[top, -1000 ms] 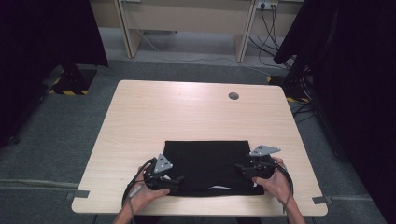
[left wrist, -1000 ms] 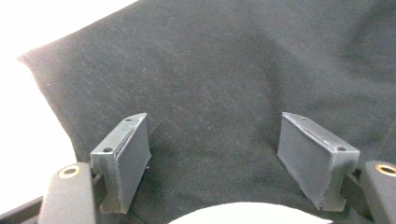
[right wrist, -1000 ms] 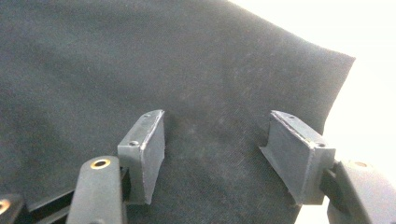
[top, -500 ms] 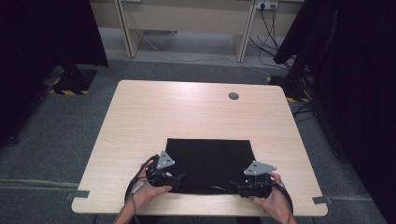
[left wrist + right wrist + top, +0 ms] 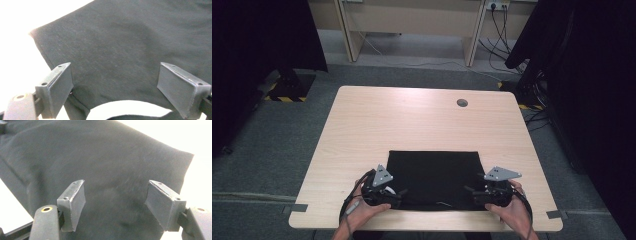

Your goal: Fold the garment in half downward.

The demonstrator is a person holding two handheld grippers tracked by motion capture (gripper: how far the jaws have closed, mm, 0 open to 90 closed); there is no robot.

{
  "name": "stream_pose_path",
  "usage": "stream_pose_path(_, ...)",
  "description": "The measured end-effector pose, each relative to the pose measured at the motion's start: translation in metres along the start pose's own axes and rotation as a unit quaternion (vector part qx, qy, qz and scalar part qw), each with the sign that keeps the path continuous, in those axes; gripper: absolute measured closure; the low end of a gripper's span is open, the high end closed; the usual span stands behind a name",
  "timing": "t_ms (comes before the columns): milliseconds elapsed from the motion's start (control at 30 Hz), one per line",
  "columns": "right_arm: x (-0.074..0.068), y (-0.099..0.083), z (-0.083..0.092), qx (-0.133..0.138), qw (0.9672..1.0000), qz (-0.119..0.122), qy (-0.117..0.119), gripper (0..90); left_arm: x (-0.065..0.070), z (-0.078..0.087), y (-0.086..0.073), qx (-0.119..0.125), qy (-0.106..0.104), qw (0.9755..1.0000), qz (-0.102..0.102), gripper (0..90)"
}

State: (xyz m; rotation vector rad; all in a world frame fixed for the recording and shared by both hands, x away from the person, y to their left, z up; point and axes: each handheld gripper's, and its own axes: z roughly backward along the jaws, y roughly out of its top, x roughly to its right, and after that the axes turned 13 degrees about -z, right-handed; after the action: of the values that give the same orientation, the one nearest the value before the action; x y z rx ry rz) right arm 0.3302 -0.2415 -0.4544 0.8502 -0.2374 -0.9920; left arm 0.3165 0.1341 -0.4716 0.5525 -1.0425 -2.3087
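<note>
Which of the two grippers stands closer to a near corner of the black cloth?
The left gripper: it sits right at the near left corner of the black cloth. The right gripper points at the cloth's right edge, short of its corner.

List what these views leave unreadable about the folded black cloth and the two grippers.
- Black cloth: number of layers, too dark in the high view.
- Its near edge: hidden by left gripper and right gripper.
- Table: washed out white in both gripper views.
</note>
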Motion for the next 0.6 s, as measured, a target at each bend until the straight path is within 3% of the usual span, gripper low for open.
stream_pose_path(200, 0.004, 0.006, -0.015, -0.007, 1.0000, -0.006, 0.004, 31.4, 0.004, 0.003, -0.005, -0.004, -0.004, 1.0000, 0.003, 10.9)
stream_pose_path(333, 0.006, 0.002, -0.024, -0.024, 0.9997, -0.009, -0.005, 31.2, 0.004, 0.003, -0.009, -0.013, -0.005, 0.9999, 0.006, 10.6)
stream_pose_path(500, 0.007, -0.001, -0.026, -0.021, 0.9996, 0.009, -0.019, 31.1, 0.005, -0.001, -0.012, -0.019, -0.011, 0.9996, 0.017, 10.7)
stream_pose_path(600, 0.011, -0.003, -0.026, -0.014, 0.9998, 0.007, -0.015, 31.2, 0.006, -0.003, -0.010, -0.021, -0.013, 0.9995, 0.018, 10.4)
